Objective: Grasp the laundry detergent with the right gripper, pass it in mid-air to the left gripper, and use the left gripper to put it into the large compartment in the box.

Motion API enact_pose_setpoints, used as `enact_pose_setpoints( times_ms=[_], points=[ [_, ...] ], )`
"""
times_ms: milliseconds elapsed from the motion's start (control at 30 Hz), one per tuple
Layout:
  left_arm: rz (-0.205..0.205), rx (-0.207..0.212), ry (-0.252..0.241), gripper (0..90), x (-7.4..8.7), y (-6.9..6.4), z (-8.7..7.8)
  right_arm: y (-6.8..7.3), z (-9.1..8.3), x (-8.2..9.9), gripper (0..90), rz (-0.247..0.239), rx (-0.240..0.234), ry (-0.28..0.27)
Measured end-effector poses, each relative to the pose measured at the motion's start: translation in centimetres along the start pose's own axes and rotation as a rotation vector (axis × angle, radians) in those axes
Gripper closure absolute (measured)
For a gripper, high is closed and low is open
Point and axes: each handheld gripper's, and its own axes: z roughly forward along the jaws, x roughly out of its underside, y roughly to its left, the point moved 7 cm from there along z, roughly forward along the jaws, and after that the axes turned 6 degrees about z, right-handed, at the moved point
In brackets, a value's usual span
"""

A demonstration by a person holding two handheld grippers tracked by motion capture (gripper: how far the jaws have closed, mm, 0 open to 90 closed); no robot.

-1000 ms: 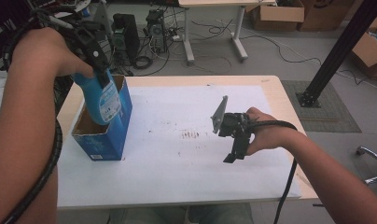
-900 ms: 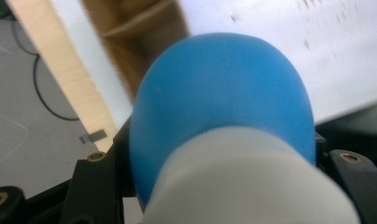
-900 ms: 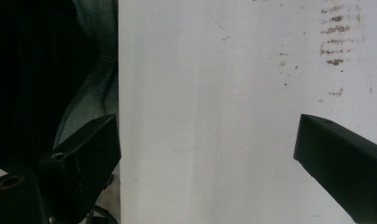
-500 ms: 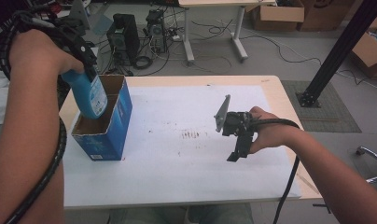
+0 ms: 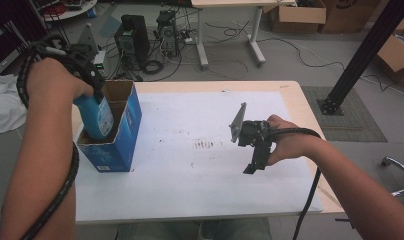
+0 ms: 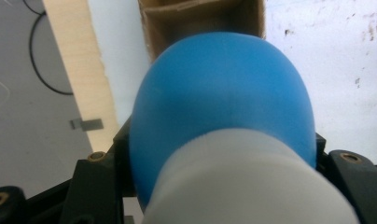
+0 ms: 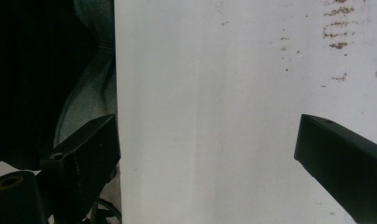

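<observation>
High view: at the table's left, the left gripper (image 5: 92, 82) holds a blue bottle (image 5: 96, 117), its lower part already inside the open blue box (image 5: 121, 145); releasing remains.

Left gripper view: the jaws clamp the bottle (image 6: 221, 107) above the box (image 6: 203, 18).

Right gripper view: the right gripper (image 7: 207, 154) hangs with jaws wide apart and nothing between them, over the white table cover (image 7: 214, 93).

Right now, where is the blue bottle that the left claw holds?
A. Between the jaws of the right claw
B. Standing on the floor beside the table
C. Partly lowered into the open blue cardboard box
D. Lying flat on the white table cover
C. In the high view the left claw grips the blue bottle near its top, and the bottle's lower end sits inside the open blue cardboard box.
</observation>
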Motion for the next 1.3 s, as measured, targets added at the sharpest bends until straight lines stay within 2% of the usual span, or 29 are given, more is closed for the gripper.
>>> enact_pose_setpoints(
  times_ms=[267,367,733,1300],
  points=[
    [0.008,0.030,0.013,39.8,0.3,-0.1,3.2,0.2,0.4,-0.3,6.8,-0.010,-0.004,0.009],
    [-0.001,0.041,0.010,39.8,0.3,-0.1,4.2,0.2,0.5,-0.2,6.8,-0.010,-0.006,0.008],
    [0.008,0.047,0.018,39.8,-0.2,-0.8,7.8,0.3,0.9,0.2,6.2,-0.001,-0.011,-0.001],
    [-0.010,0.051,0.032,39.8,-0.8,-0.4,11.1,0.1,1.2,0.9,6.4,0.016,-0.021,-0.006]
  ],
)
